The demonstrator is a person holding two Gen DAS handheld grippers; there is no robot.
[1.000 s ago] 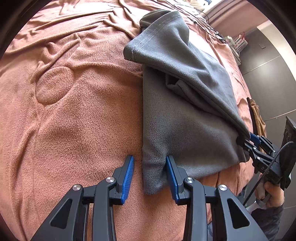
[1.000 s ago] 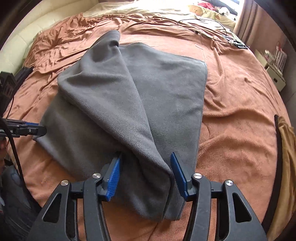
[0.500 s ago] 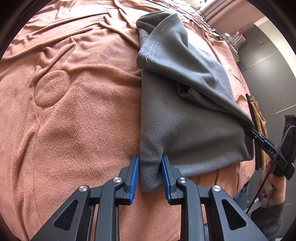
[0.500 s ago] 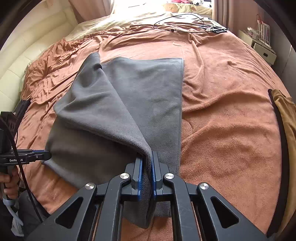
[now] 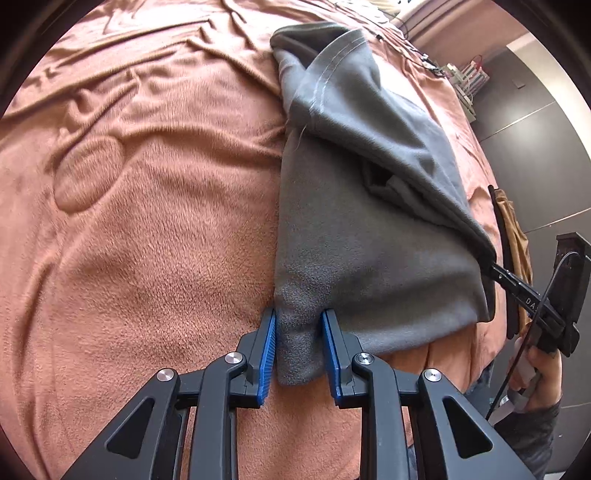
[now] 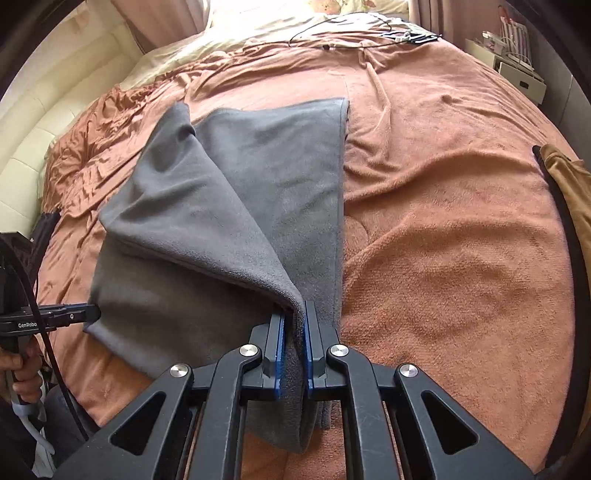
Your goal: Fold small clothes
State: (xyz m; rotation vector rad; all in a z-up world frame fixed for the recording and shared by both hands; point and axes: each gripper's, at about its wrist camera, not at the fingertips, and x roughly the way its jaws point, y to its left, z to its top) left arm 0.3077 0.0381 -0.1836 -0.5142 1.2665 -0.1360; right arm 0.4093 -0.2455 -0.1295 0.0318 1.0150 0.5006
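Observation:
A grey fleece garment (image 5: pixel 354 236) (image 6: pixel 236 206) lies partly folded on a rust-coloured bed blanket (image 5: pixel 147 221). My left gripper (image 5: pixel 298 325) is shut on its near left corner, blue pads pressing a bunched fold. My right gripper (image 6: pixel 294 325) is shut on the other near corner, where an upper layer is lifted into a ridge. In the left wrist view the right gripper (image 5: pixel 495 269) pinches the cloth's right corner. Seen from the right wrist, the left gripper (image 6: pixel 85 314) grips the left corner.
A brown garment with a dark edge (image 6: pixel 569 192) lies at the right side of the bed. Cables (image 6: pixel 351 29) and cream bedding (image 6: pixel 221 48) lie at the far end. A white bedside unit (image 6: pixel 517 70) stands far right. A hand (image 5: pixel 543 373) holds the right gripper's handle.
Both grippers closed on the cloth's near corners; one second ago their jaws stood open around it. The right gripper shifted and rolled, pulling the upper layer into a tighter ridge.

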